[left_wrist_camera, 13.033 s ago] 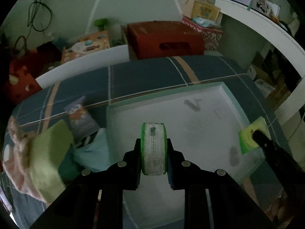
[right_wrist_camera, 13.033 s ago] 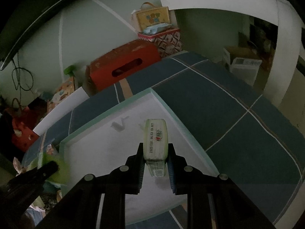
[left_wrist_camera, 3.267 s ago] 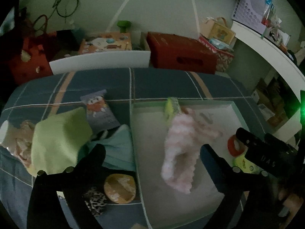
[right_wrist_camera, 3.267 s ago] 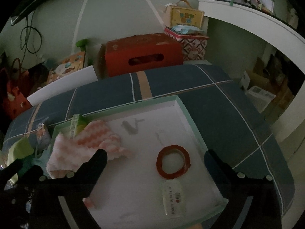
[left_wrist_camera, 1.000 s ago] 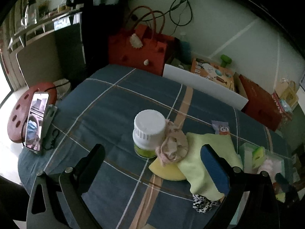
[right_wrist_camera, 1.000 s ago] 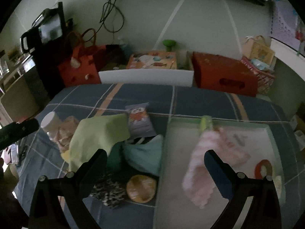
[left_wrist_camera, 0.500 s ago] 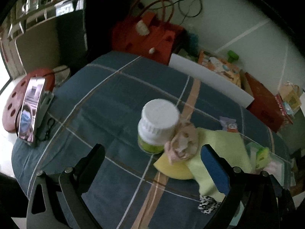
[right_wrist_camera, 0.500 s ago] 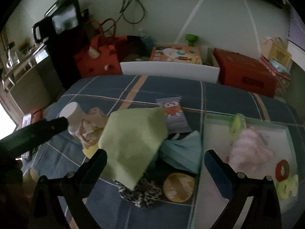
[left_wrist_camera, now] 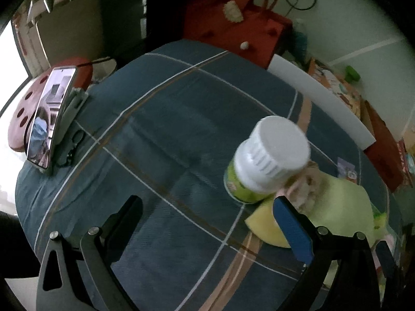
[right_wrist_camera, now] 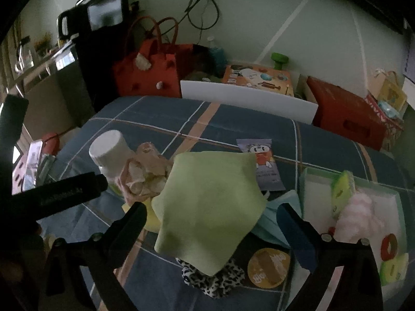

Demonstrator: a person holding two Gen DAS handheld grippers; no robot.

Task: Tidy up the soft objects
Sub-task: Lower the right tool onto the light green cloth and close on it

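My left gripper (left_wrist_camera: 207, 223) is open and empty over the blue plaid tablecloth, just left of a white-capped jar (left_wrist_camera: 264, 158). A crumpled pink floral cloth (left_wrist_camera: 306, 189) lies against the jar, beside a yellow sponge (left_wrist_camera: 264, 229) and a light green cloth (left_wrist_camera: 342, 207). My right gripper (right_wrist_camera: 211, 226) is open and empty above the green cloth (right_wrist_camera: 210, 207). The pink floral cloth (right_wrist_camera: 142, 171), a teal cloth (right_wrist_camera: 282, 215) and a leopard-print cloth (right_wrist_camera: 212, 280) lie around it. A white tray (right_wrist_camera: 313, 194) at right holds a pink fluffy cloth (right_wrist_camera: 360, 215), a green packet (right_wrist_camera: 341, 193) and a red tape ring (right_wrist_camera: 390, 245).
A phone on a stand (left_wrist_camera: 49, 119) sits at the table's left edge by a red stool (left_wrist_camera: 23, 108). A snack packet (right_wrist_camera: 262, 163) and a round yellow lid (right_wrist_camera: 268, 265) lie on the cloth. Red bag (right_wrist_camera: 147, 75), white board (right_wrist_camera: 246, 98) and red box (right_wrist_camera: 347, 119) stand behind the table.
Both grippers, earlier shut on small packs over the tray, are now open and have swung left. The left one has come down closer to the jar; tray now holds items.
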